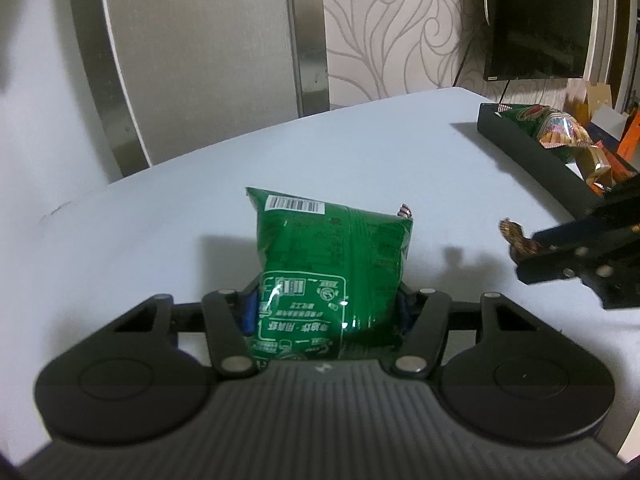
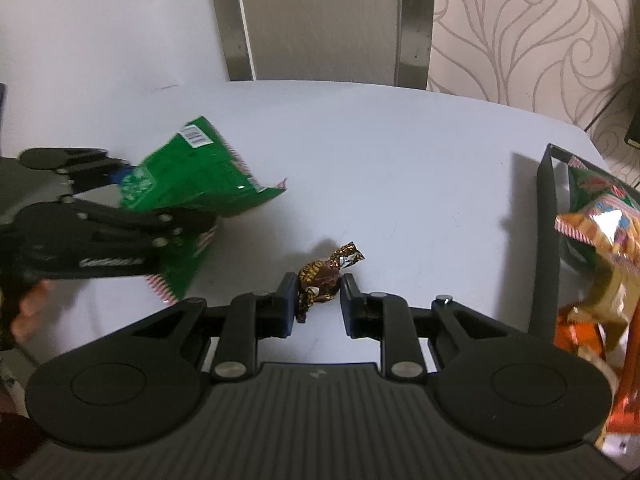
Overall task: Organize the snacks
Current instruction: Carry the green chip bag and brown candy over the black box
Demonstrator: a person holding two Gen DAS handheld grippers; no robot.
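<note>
Nearest us in the left wrist view, the green snack bag (image 1: 332, 276) fills the gap of the left claw (image 1: 326, 312); its lower end is hidden behind the claw's body, and only slivers of the blue pads (image 1: 248, 314) show at its sides. We see the pads pressing into the bag from both sides, so the left claw is pinching it. From the right wrist view the bag (image 2: 192, 184) looks lifted off the surface (image 2: 380, 168) and tilted, though motion blur softens its outline and the print cannot be read there. A hand (image 2: 28, 312) behind that claw is cut off at the frame edge and blurred.

Between the fingers of the right claw (image 2: 319, 300) sits a small brown wrapped candy (image 2: 320, 278), its twisted foil end poking forward past the tips. We see both pads touching the wrapper, so this claw is clamped on the candy. Whether the candy rests on the surface or hangs just above it we cannot tell.

Farther off to the right stands a black tray (image 2: 544, 240), well apart from the candy, holding several crinkled snack packets (image 2: 600, 240) that run out of frame. Beyond the surface's far edge rise a metal chair back (image 2: 320, 20) and patterned wallpaper (image 2: 520, 32). A dark monitor (image 1: 536, 20) hangs at the far right of the left view.
</note>
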